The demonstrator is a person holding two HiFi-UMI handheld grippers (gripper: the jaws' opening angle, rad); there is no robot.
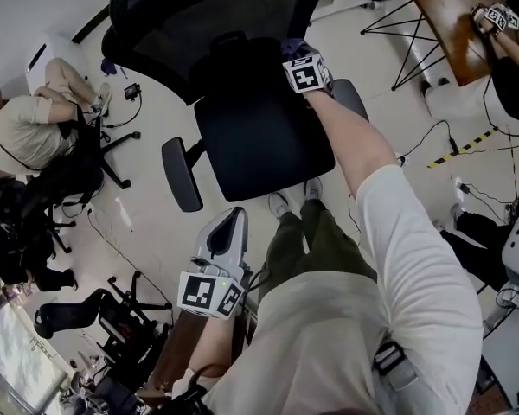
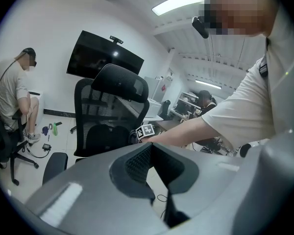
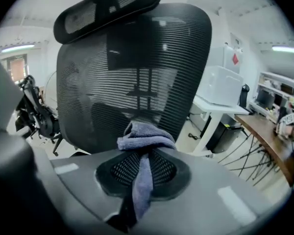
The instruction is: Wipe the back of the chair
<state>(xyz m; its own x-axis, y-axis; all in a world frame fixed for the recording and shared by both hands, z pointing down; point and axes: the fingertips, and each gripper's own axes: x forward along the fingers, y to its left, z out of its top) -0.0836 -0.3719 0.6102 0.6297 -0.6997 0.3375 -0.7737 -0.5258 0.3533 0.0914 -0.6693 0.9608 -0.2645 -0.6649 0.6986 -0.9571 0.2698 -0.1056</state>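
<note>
The black office chair stands in front of me, its mesh back [image 1: 199, 24] at the top of the head view and its seat [image 1: 259, 137] below. My right gripper [image 1: 294, 57] is shut on a blue-grey cloth [image 1: 292, 47] held at the inner face of the back, above the seat. In the right gripper view the cloth [image 3: 144, 136] bunches between the jaws of the right gripper [image 3: 143, 153], close to the mesh back [image 3: 137, 67] under the headrest [image 3: 108, 6]. My left gripper [image 1: 233, 223] hangs low by my leg, shut and empty. From the left gripper [image 2: 154, 163] the chair [image 2: 110, 111] shows farther off.
A person [image 1: 26, 128] sits at the left on another black chair [image 1: 69, 180]. A wooden table [image 1: 445, 15] is at the upper right, with cables [image 1: 467, 145] on the floor. A white desk [image 3: 220, 106] stands behind the chair. The chair's armrest [image 1: 182, 175] juts out left.
</note>
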